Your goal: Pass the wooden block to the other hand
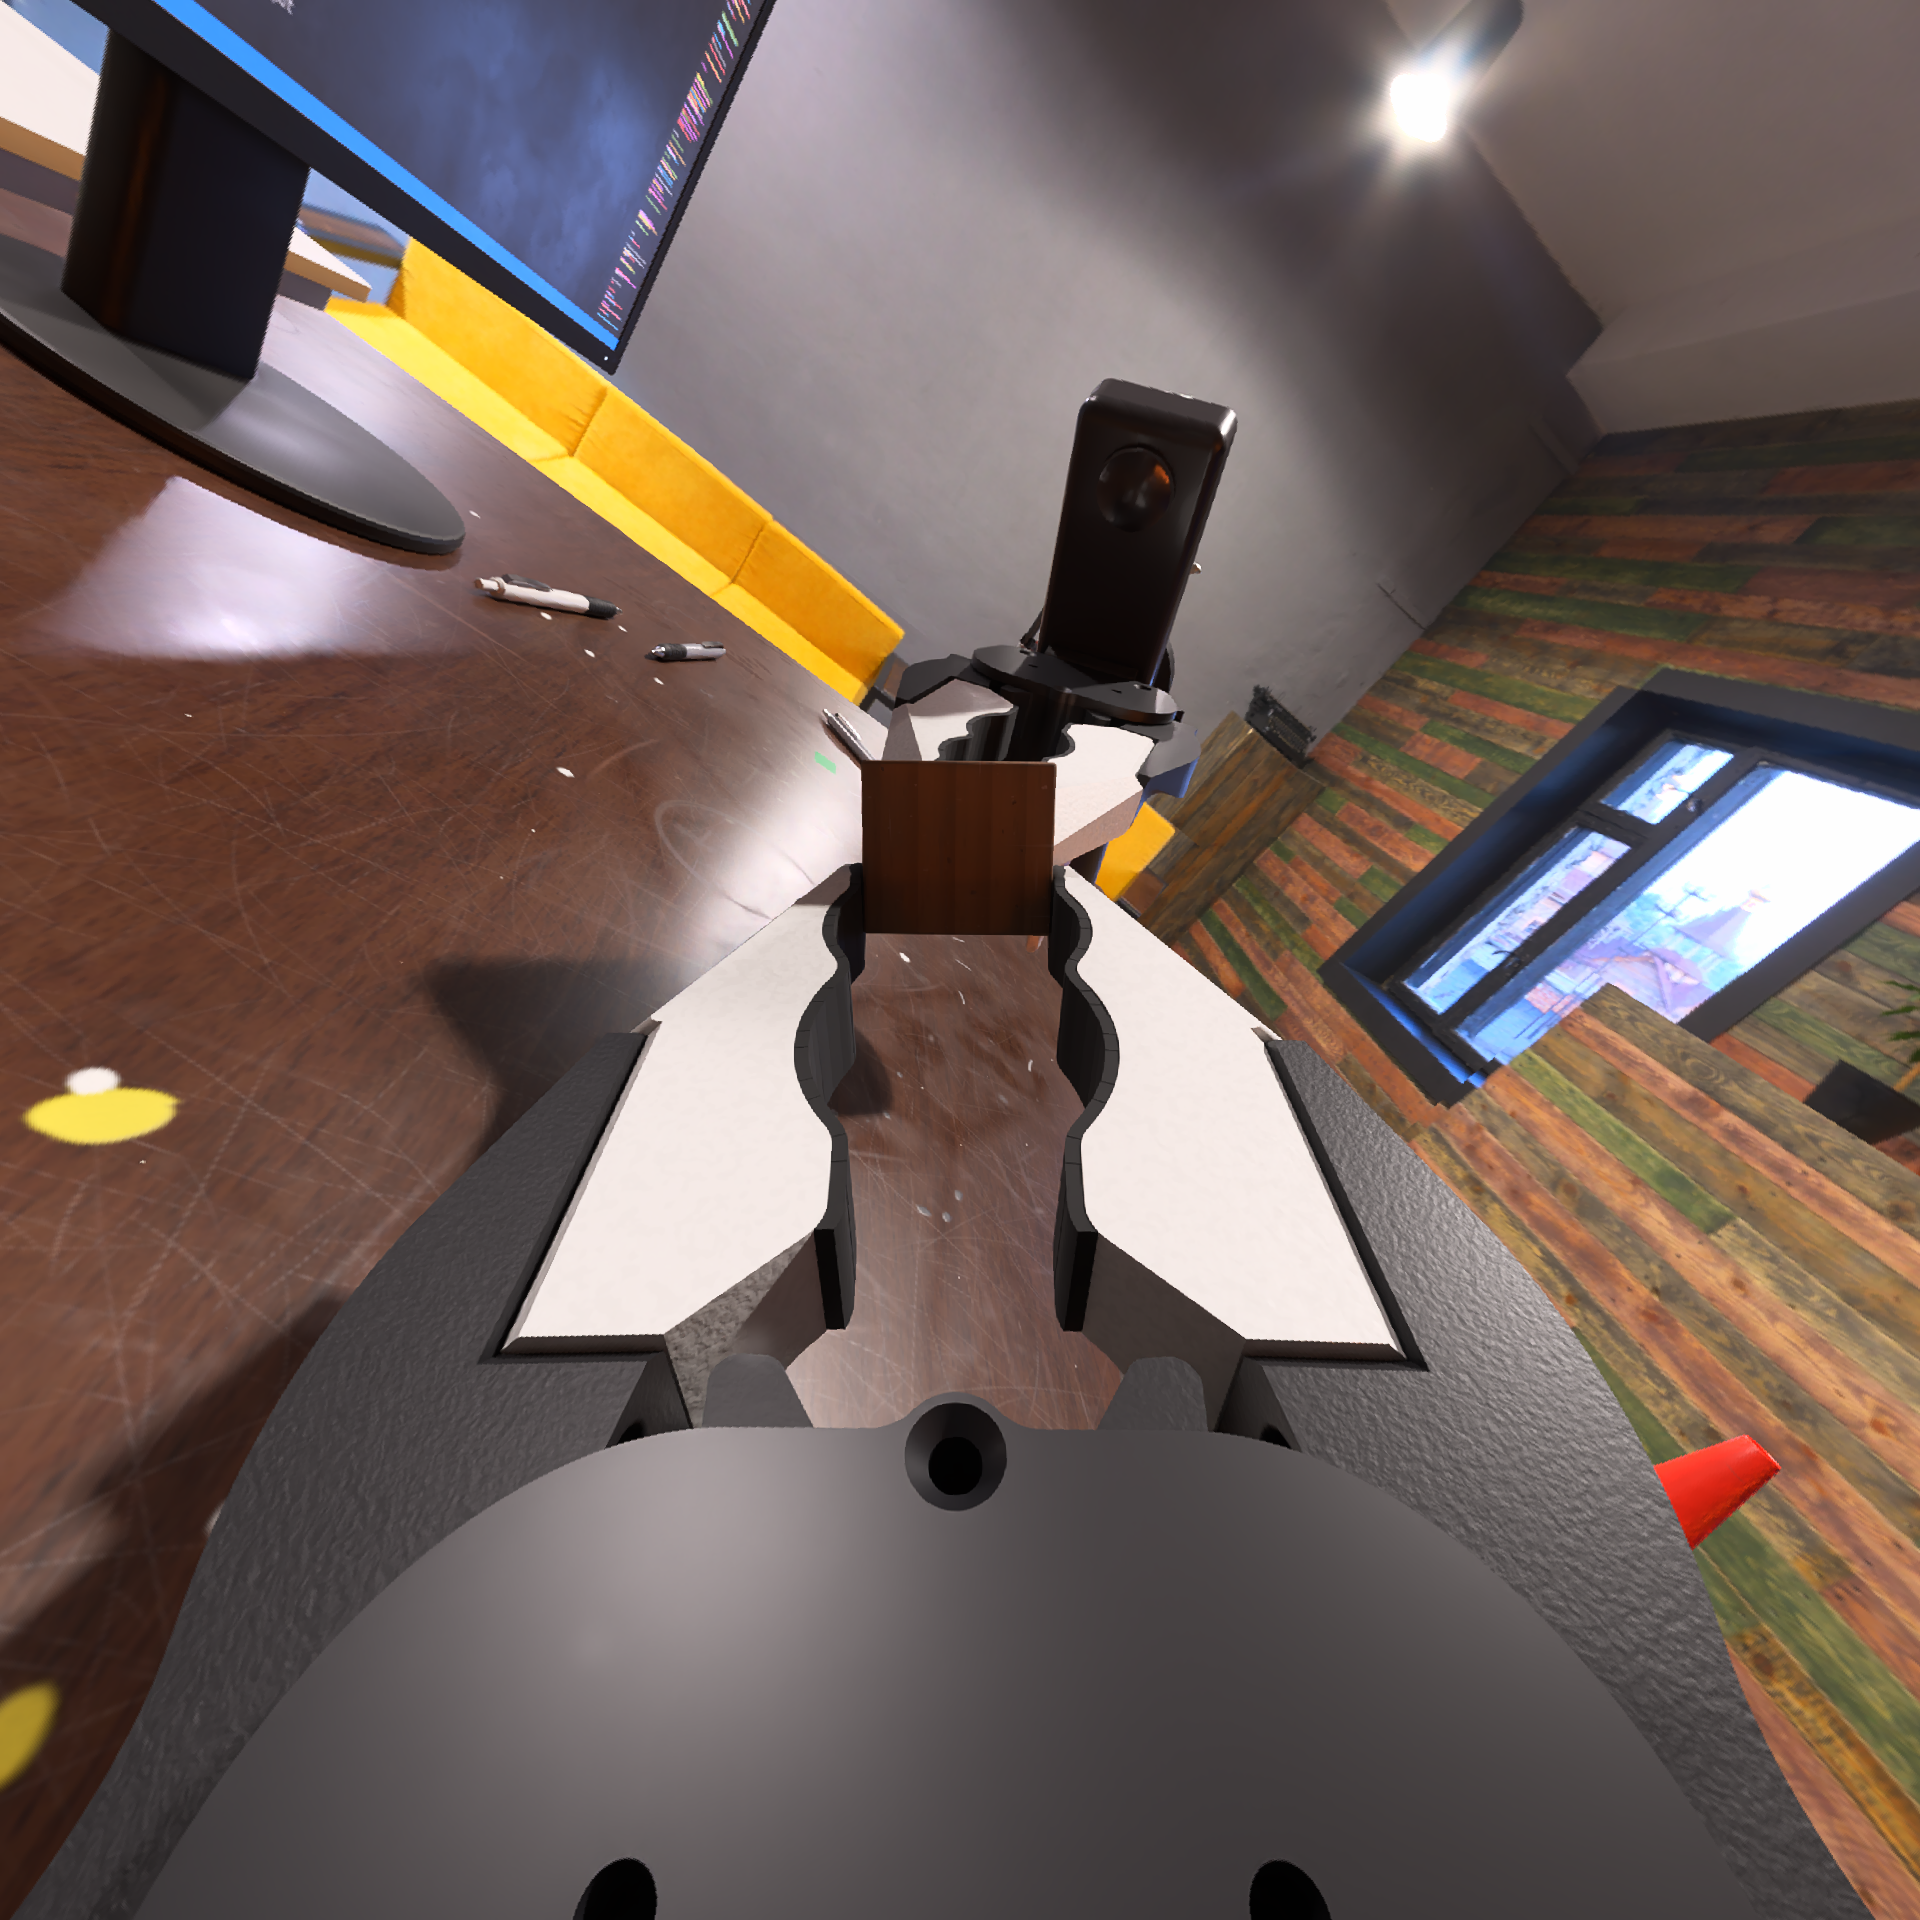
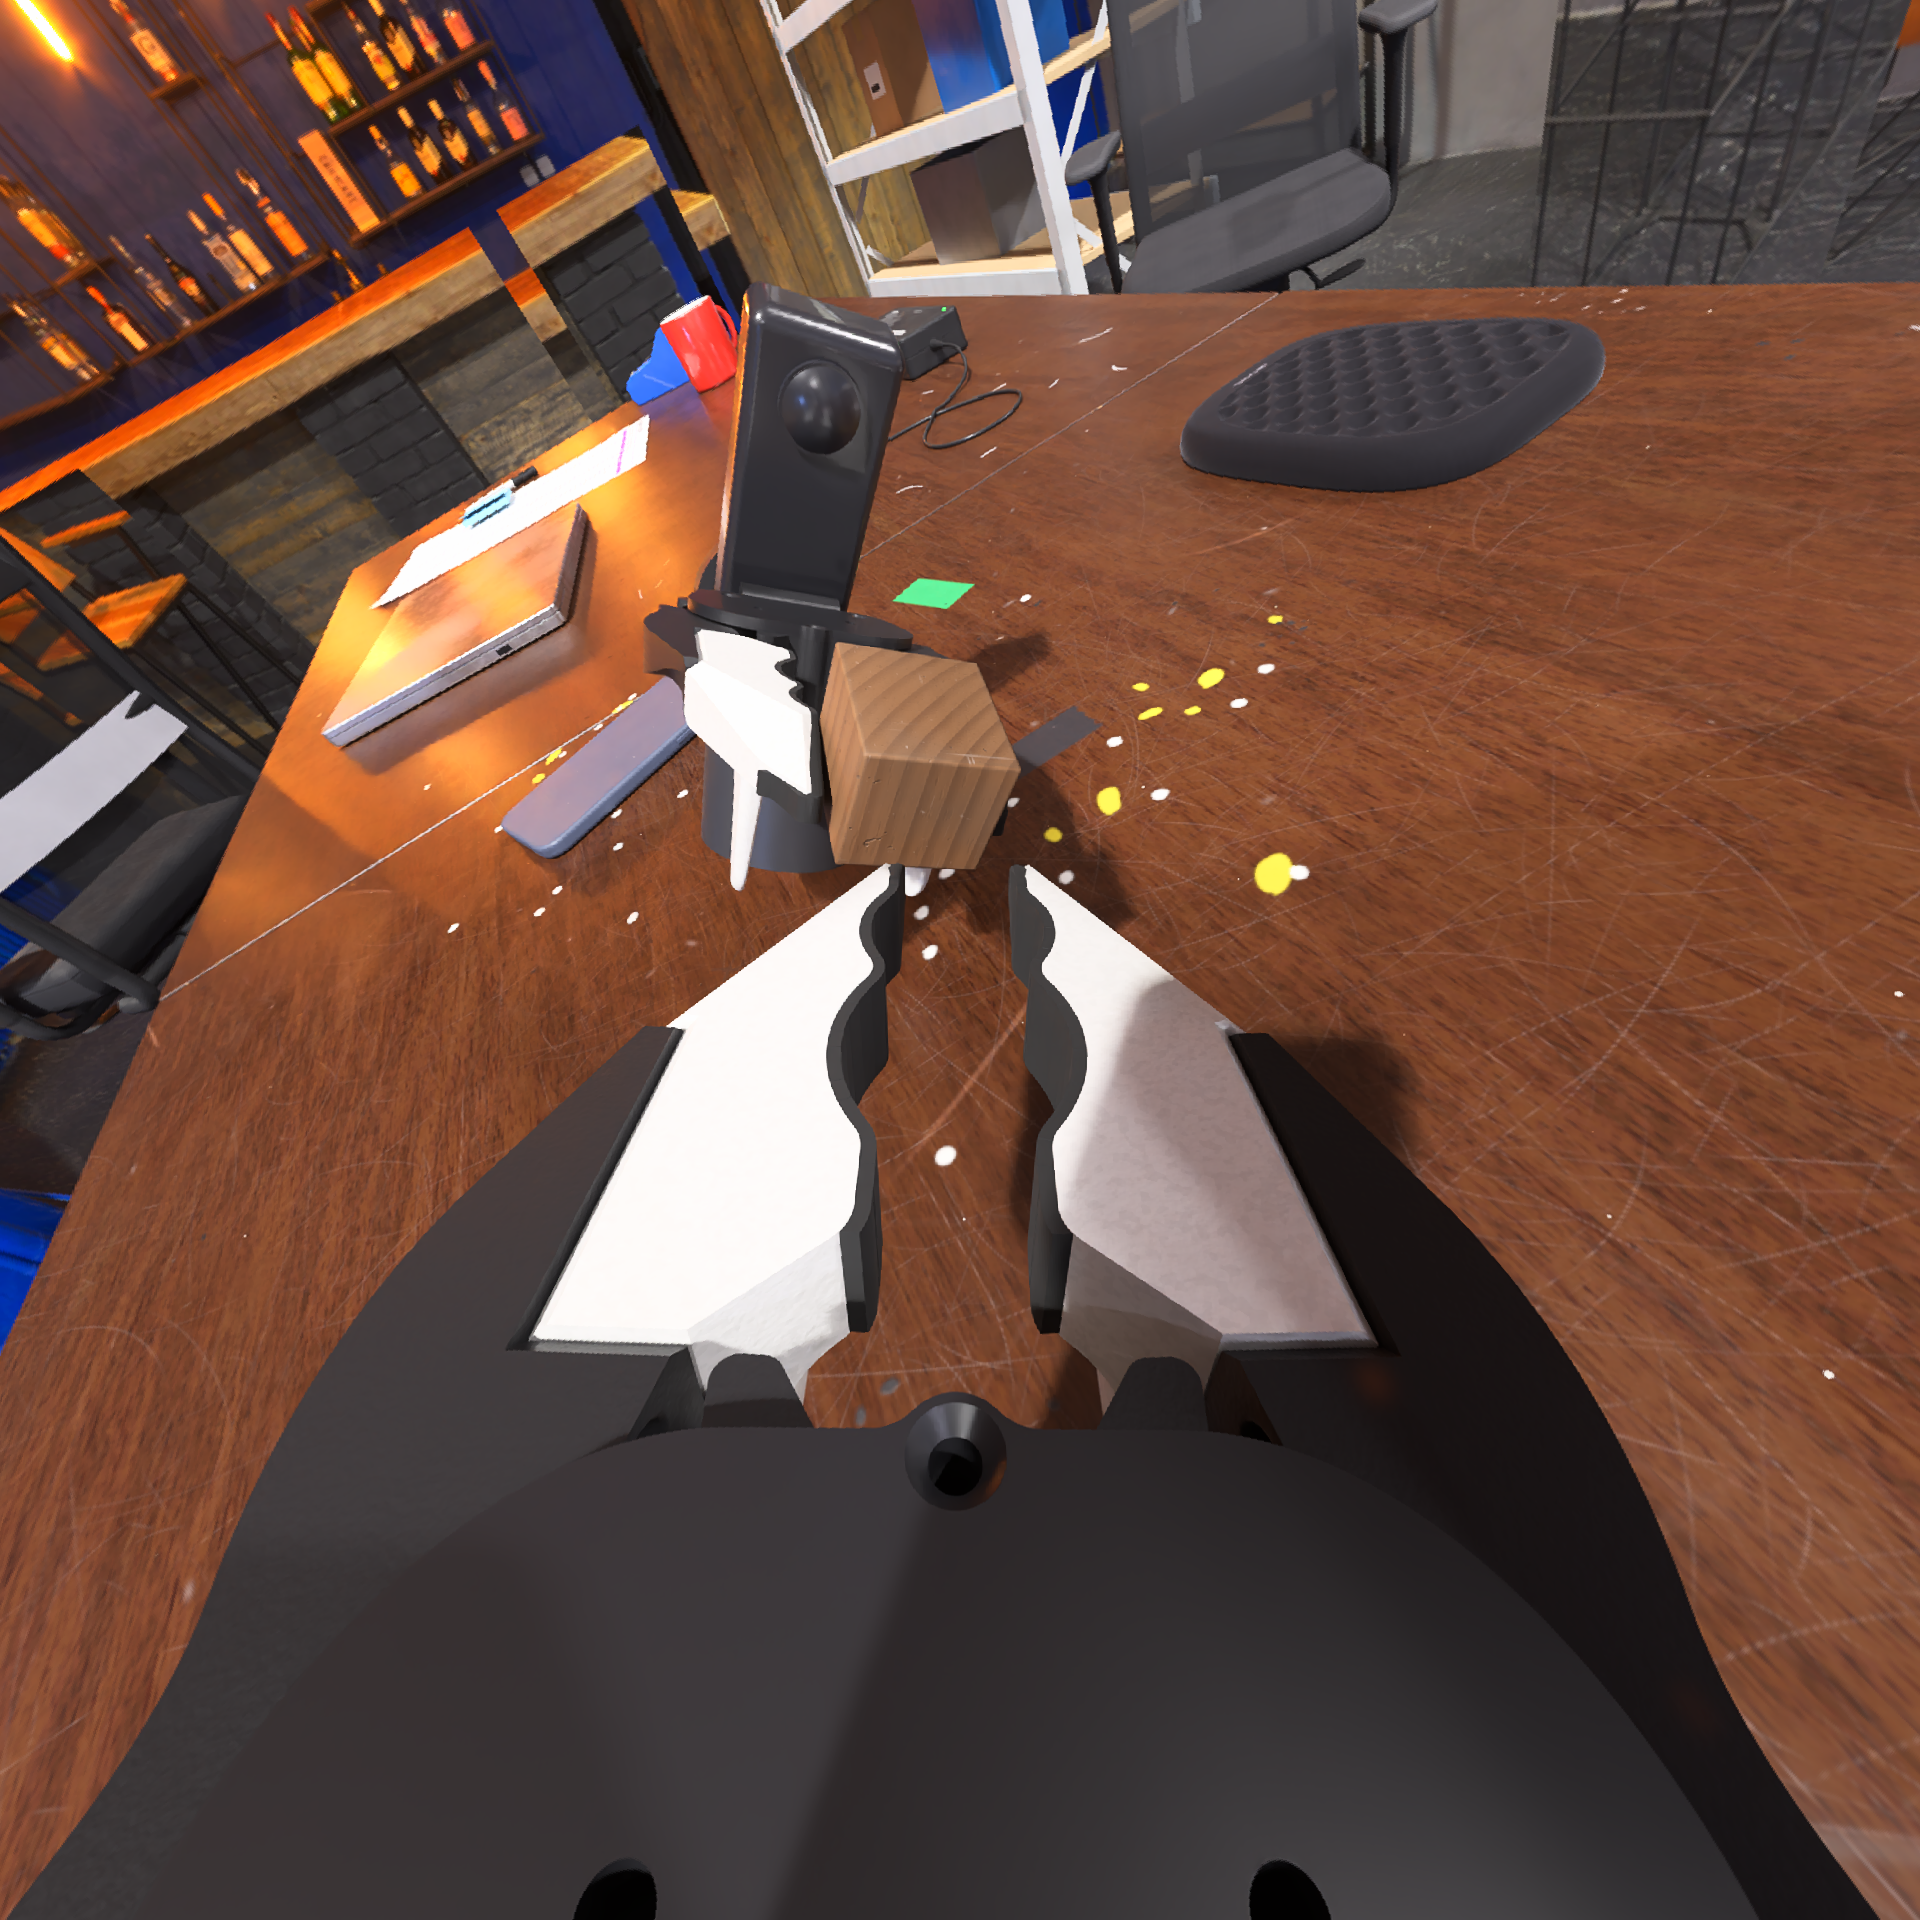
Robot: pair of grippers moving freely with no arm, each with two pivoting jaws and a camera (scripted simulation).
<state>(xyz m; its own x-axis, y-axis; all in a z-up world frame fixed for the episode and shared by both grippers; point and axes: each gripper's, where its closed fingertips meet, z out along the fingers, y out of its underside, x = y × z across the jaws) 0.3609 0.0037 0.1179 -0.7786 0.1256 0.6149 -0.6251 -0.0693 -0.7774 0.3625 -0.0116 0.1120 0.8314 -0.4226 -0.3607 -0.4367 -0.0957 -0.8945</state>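
Observation:
The wooden block point(image 1: 956, 847) is a brown cube held above the brown table point(image 1: 312, 831). My left gripper point(image 1: 956, 894) is shut on it, with one fingertip on each side. In the right wrist view the block point(image 2: 914, 758) hangs just beyond my right gripper point(image 2: 954, 883), which is open and empty, its tips just short of the block's lower edge. One white finger point(image 2: 753, 717) of the left gripper shows beside the block; the other is hidden behind it. In the left wrist view the right gripper point(image 1: 1013, 740) faces me from behind the block, jaws apart.
A monitor point(image 1: 208, 208) and two pens point(image 1: 545, 594) lie to the left. The right wrist view shows a closed laptop point(image 2: 457, 623), a phone point(image 2: 603, 779), a red mug point(image 2: 698, 338), a black pad point(image 2: 1392, 400) and a green note point(image 2: 932, 592).

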